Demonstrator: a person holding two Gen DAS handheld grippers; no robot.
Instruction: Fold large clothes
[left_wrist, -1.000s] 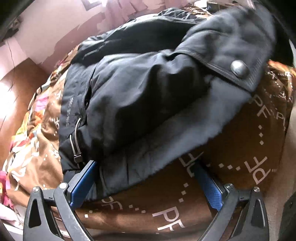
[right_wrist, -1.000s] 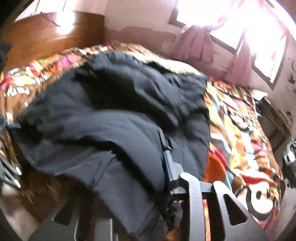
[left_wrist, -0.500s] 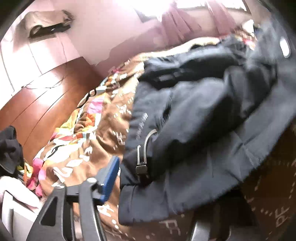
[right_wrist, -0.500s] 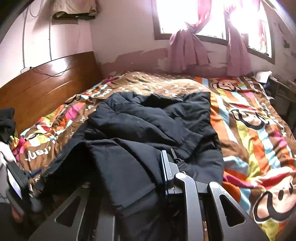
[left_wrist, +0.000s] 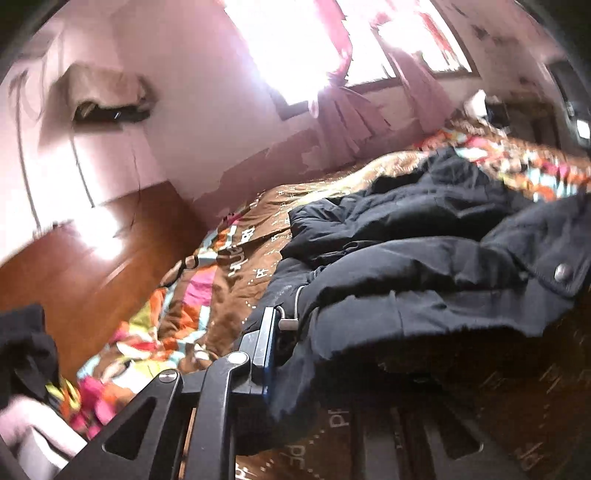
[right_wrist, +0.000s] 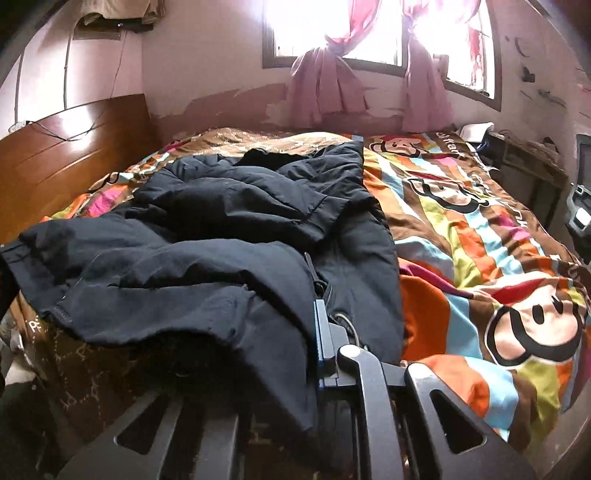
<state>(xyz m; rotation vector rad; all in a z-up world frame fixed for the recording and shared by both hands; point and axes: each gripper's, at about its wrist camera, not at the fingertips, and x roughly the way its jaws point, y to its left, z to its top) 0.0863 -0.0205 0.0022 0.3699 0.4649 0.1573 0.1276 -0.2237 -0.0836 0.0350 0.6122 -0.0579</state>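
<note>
- Nearest the left wrist camera, the left hand-held gripper (left_wrist: 291, 373), black-framed with blue pads, had the near hem of the dark navy padded jacket (left_wrist: 424, 288) between its jaws; the jaws were closing to a narrow gap on the cloth, and the far finger was buried under the fabric.
- Nearest the right wrist camera, the right hand-held gripper (right_wrist: 310, 354) was likewise narrowing on the jacket (right_wrist: 221, 266). Its right finger (right_wrist: 323, 332) stood against a fold beside a strap and small metal ring, and the other finger was hidden beneath the cloth.
- Both grips sat on the edge closest to the person, probably so that this edge could be raised and carried over the rest of the garment as one fold.
- Between the two grips the hem hung slack off the bed, showing the brown patterned part of the bedspread (left_wrist: 229, 295) in shadow under it.
- Further off, the jacket lay rumpled across the bed, a snap button (left_wrist: 563, 272) showing on a flap, its far half bunched toward the middle of the mattress.
- To the right stretched the striped, cartoon-monkey bedspread (right_wrist: 480, 229), bare of clothing and so free to receive the fold.
- Beyond stood the brown wooden headboard (right_wrist: 55, 155), and farthest away the bright window with knotted pink curtains (right_wrist: 325, 88).
</note>
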